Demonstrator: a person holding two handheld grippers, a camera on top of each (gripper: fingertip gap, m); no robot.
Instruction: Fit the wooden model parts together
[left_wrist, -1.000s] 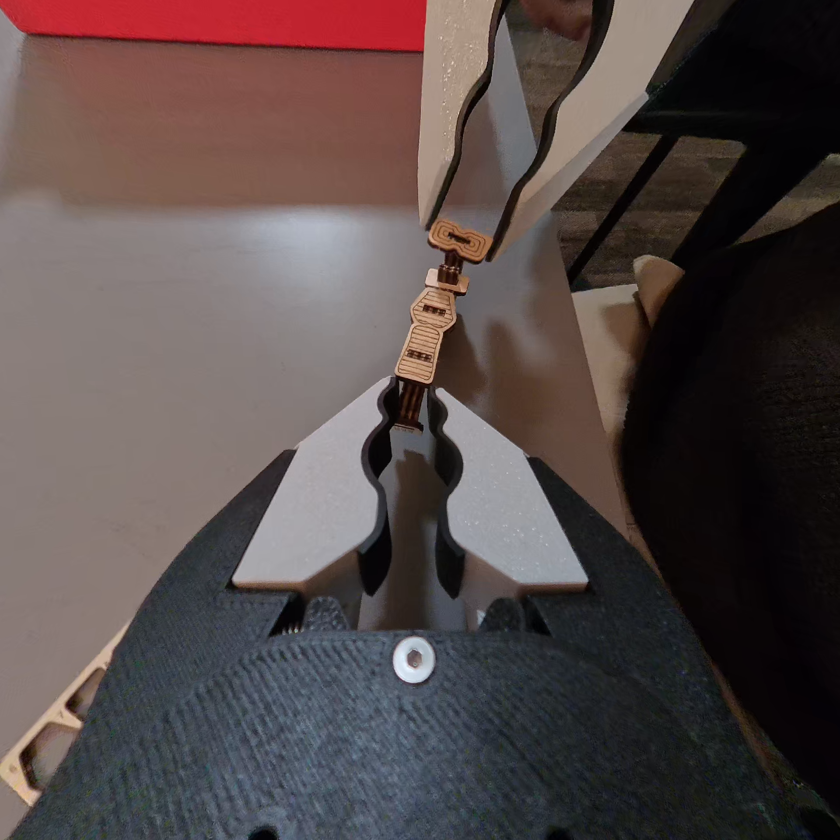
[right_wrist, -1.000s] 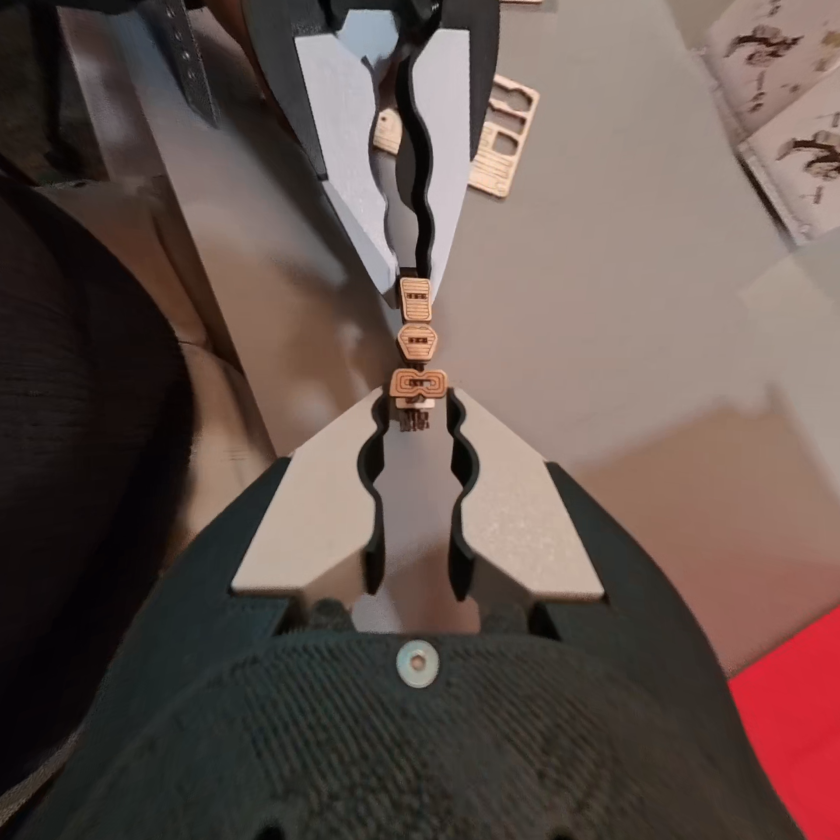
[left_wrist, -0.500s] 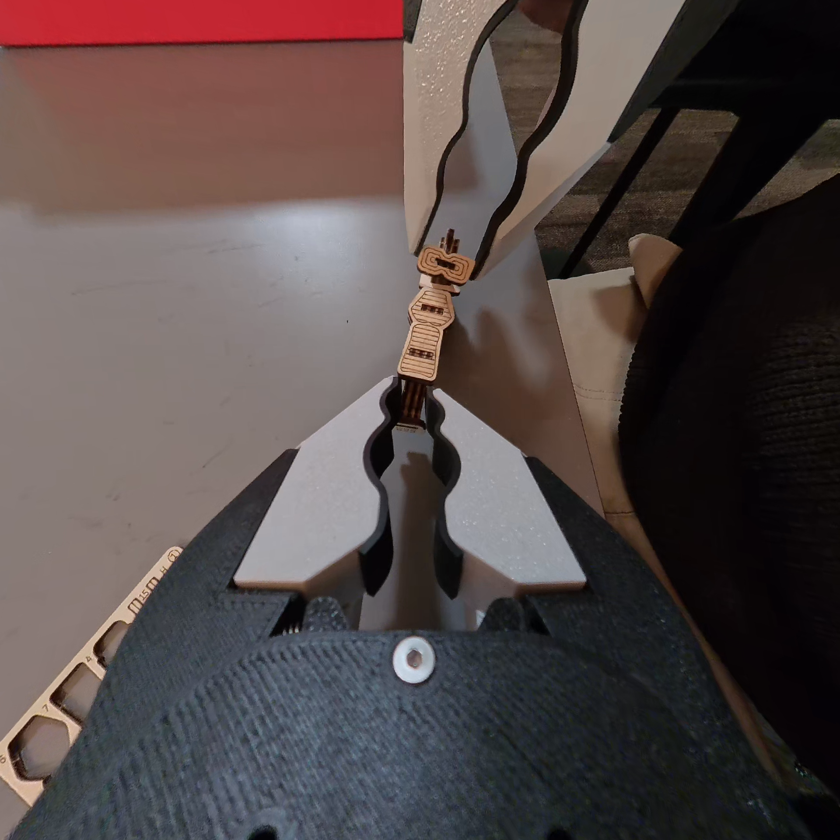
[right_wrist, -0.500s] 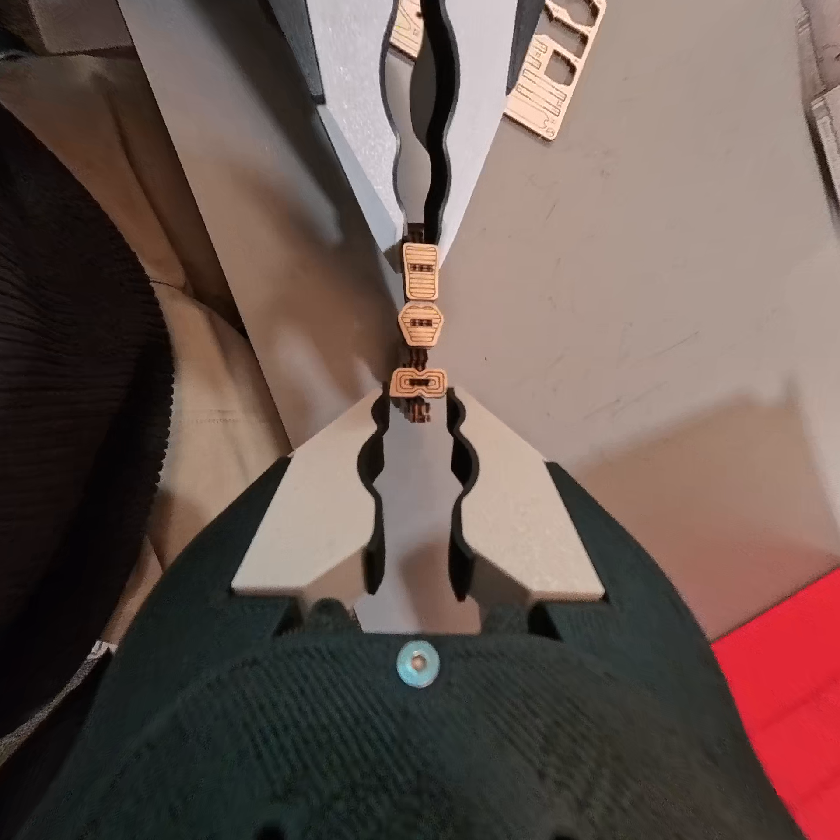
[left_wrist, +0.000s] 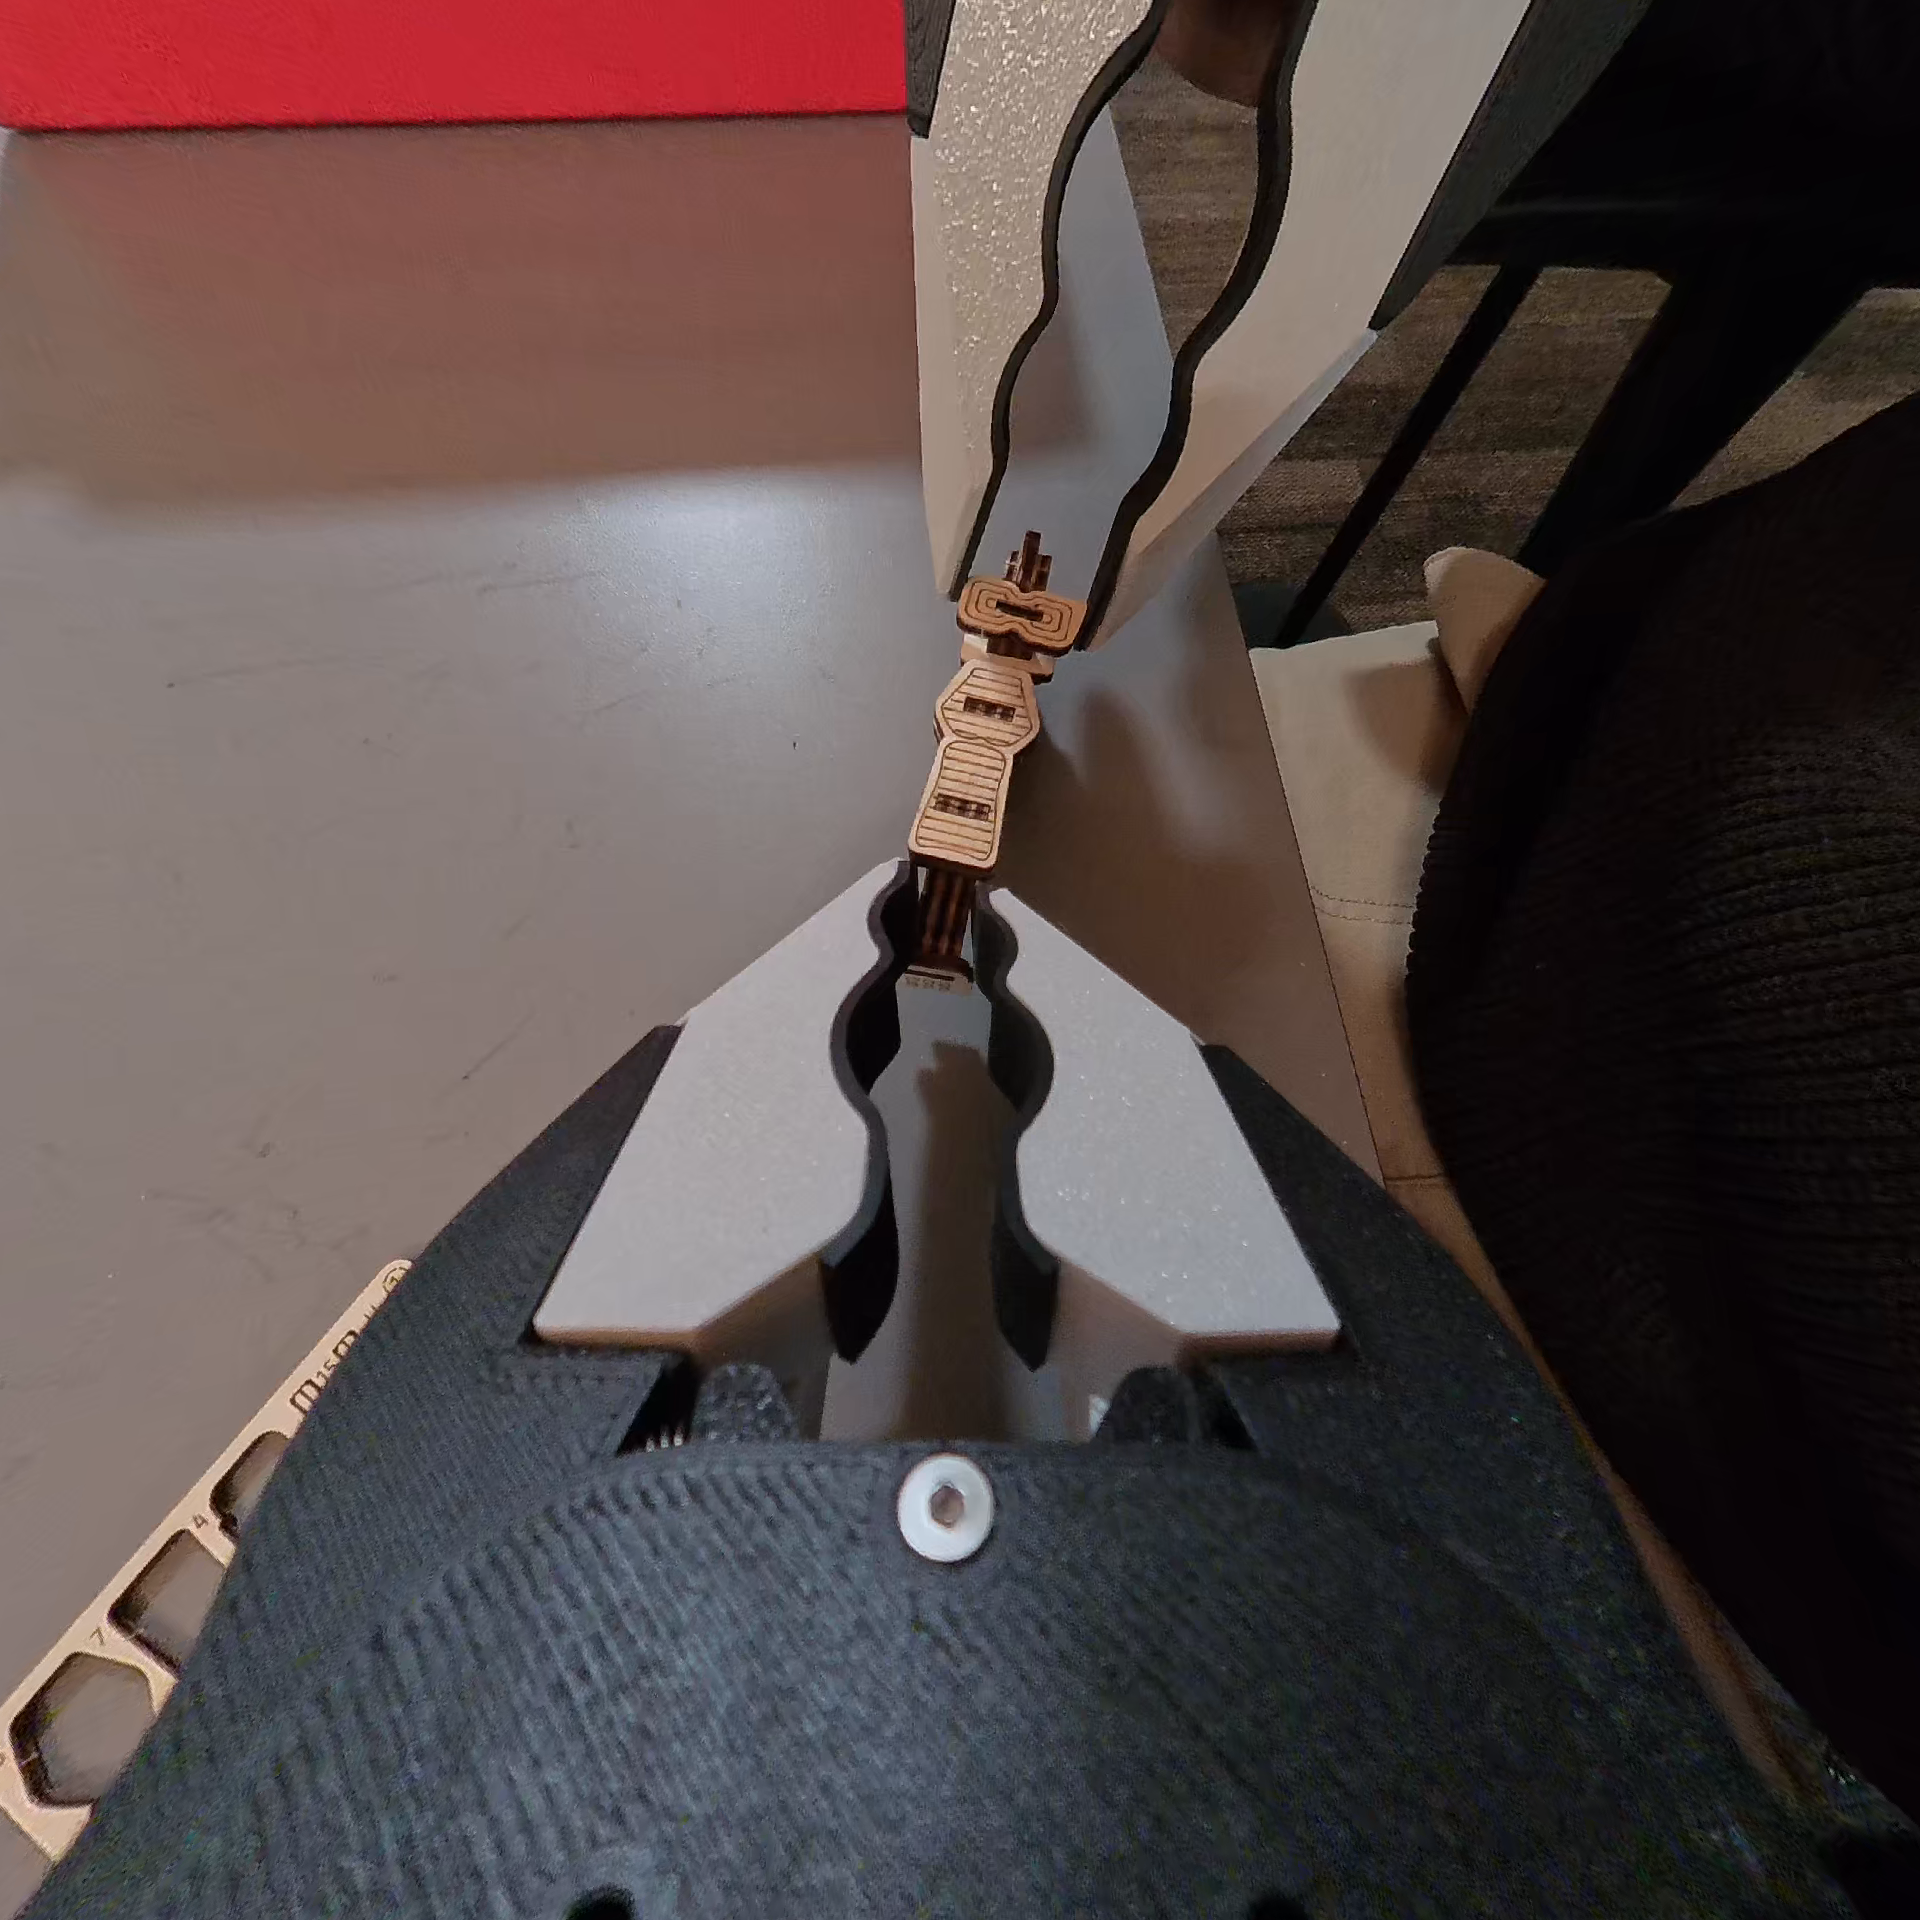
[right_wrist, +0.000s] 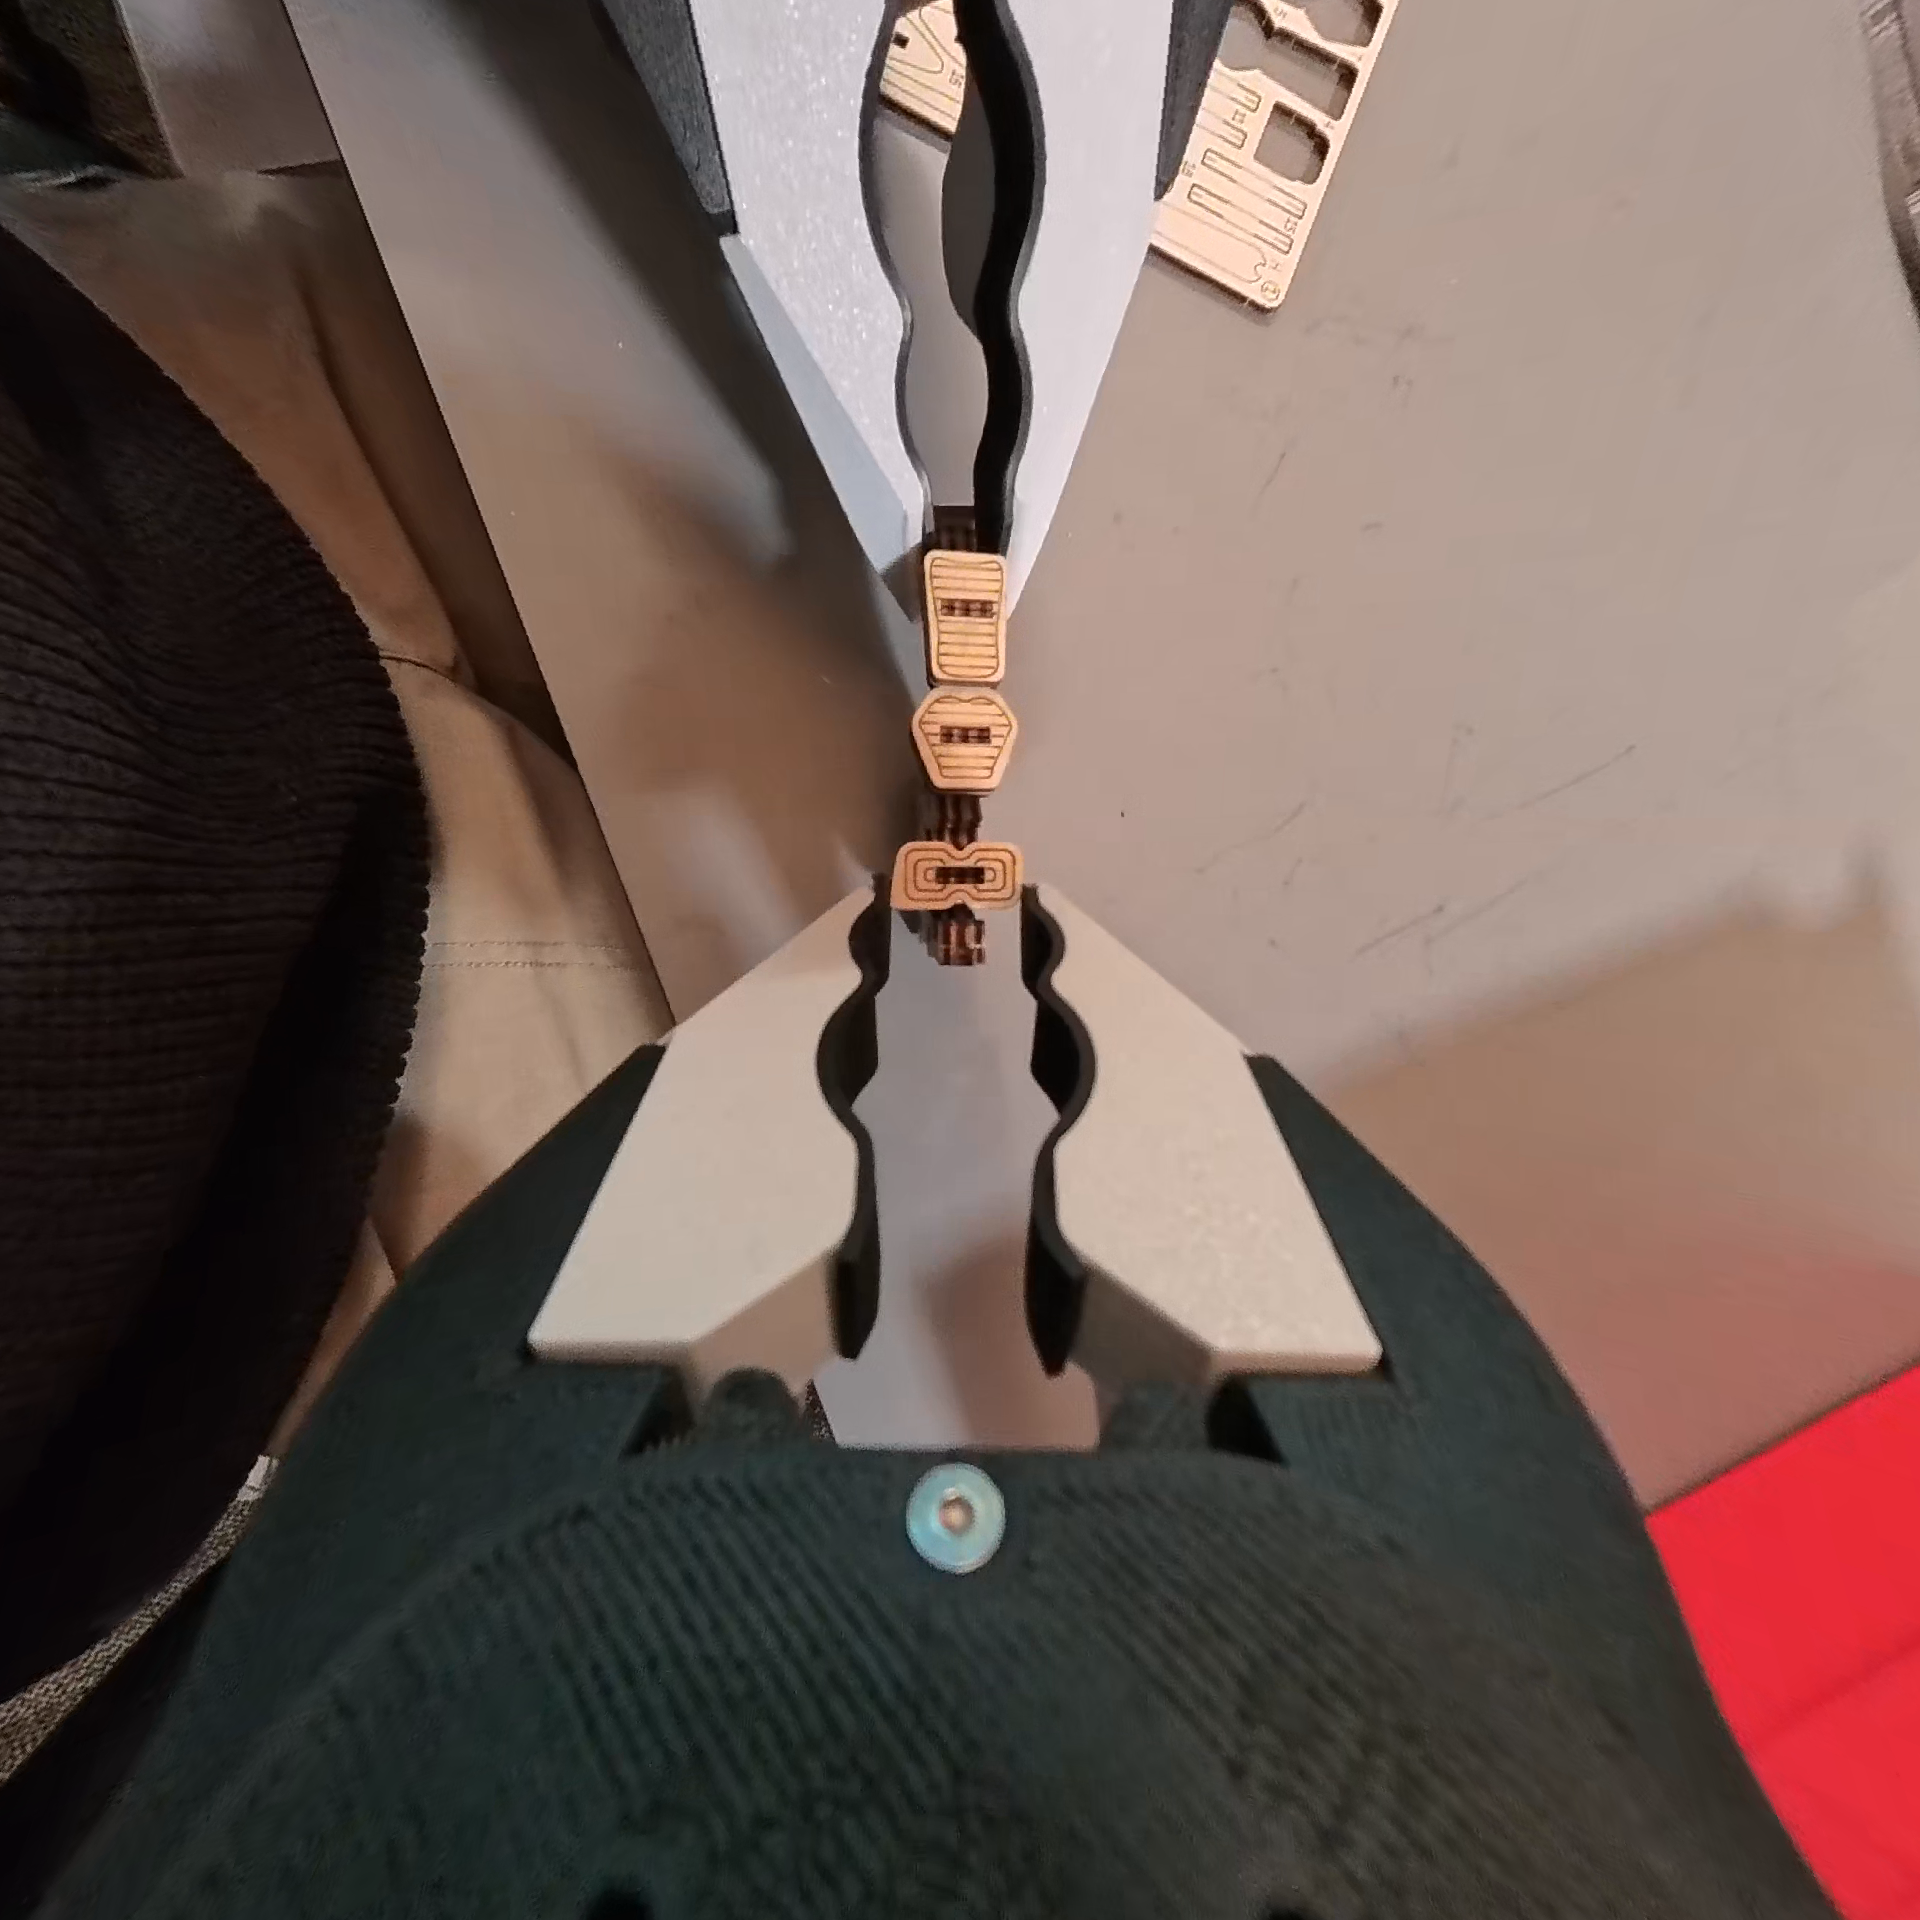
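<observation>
A small wooden model (left_wrist: 961, 800) is a dark slotted stem carrying three light engraved plates. My left gripper (left_wrist: 940, 904) is shut on the stem's near end, just above the grey table (left_wrist: 416, 831). My right gripper (left_wrist: 1023, 613) comes in from the top, its fingertips closed on the far end plate (left_wrist: 1023, 620). In the right wrist view my right gripper (right_wrist: 958, 899) holds that end plate (right_wrist: 958, 878) across its width. The other two plates (right_wrist: 966, 740) lead up to my left gripper (right_wrist: 961, 525). The stem's tip pokes out behind the end plate.
A wooden cut-out sheet lies on the table (left_wrist: 104, 1662), (right_wrist: 1278, 156). A red object lies at the table's far side (left_wrist: 447, 52), (right_wrist: 1818, 1558). The table edge runs close by the model, with a person's dark sweater (left_wrist: 1714, 935) and beige trousers (right_wrist: 499, 831) beyond it. There is about 5 centimeters between the tips of the two grippers.
My right gripper has slid the end plate along the stem, closer to the other plates; the stem tip now sticks out behind it. Both grippers shifted slightly; more of the cut-out sheet shows.
</observation>
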